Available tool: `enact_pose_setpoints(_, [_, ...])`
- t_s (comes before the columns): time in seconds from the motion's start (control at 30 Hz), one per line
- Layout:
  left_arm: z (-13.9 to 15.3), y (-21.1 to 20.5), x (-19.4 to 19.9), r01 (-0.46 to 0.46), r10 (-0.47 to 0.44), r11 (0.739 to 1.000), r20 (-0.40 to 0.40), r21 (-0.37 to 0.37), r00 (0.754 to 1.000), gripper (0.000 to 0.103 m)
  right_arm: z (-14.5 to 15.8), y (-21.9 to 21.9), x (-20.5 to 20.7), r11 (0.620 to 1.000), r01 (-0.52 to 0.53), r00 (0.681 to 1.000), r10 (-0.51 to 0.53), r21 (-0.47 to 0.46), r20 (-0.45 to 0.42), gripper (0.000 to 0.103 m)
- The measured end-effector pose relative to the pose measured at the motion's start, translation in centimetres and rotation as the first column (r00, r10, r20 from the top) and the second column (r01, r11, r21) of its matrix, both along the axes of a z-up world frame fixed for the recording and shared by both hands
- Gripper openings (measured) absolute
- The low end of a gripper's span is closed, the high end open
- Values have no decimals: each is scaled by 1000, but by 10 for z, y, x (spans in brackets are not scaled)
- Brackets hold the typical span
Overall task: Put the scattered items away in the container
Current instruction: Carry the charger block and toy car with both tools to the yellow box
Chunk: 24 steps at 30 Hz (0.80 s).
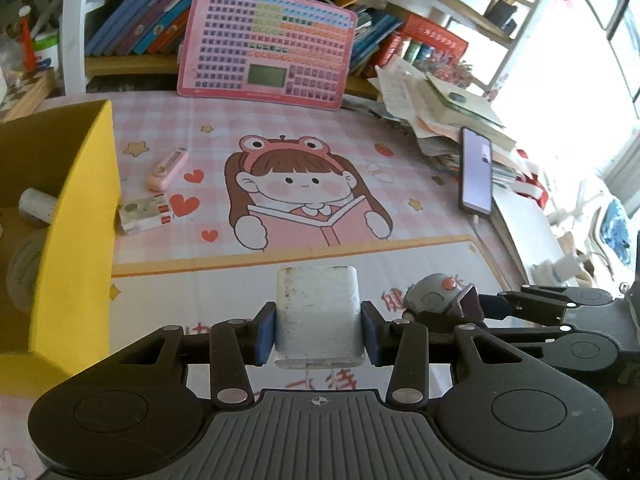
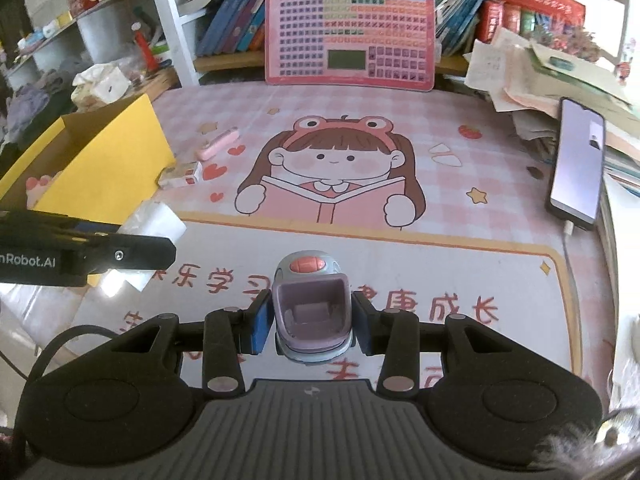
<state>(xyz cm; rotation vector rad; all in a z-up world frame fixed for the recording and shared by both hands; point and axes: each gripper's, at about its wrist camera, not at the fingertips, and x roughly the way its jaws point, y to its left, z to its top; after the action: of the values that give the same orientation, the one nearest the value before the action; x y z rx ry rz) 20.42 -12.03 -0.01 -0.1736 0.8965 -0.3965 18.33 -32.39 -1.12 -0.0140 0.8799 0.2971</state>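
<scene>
My left gripper (image 1: 318, 326) is shut on a white charger block (image 1: 318, 312), held above the pink desk mat (image 1: 400, 216). My right gripper (image 2: 310, 322) is shut on a small grey and purple toy with a red button (image 2: 310, 304); that toy (image 1: 438, 300) also shows in the left wrist view, just right of the charger. The yellow cardboard box (image 1: 76, 208) stands at the left, open on top, with a grey roll (image 1: 38, 204) inside. Beside the box lie a small printed packet (image 1: 146, 214) and a pink stick-shaped item (image 1: 168, 168). The box (image 2: 108, 160) sits left of the right gripper.
A phone (image 1: 476, 172) on a cable leans against a pile of books and papers (image 1: 440, 104) at the right. A pink keyboard tablet (image 1: 266, 46) stands against the bookshelf at the back. The left gripper's body (image 2: 84, 252) juts in from the left in the right wrist view.
</scene>
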Motion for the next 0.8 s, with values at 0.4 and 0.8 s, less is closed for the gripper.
enact_pose_setpoints(0.4, [7, 45, -57, 82, -81, 996, 26, -44, 996, 42, 11, 52, -70, 998, 58, 998, -57, -22, 23, 39])
enact_pose_setpoints(0.8, [11, 92, -108, 98, -95, 993, 41, -67, 995, 42, 15, 98, -132, 996, 85, 996, -84, -16, 43, 39])
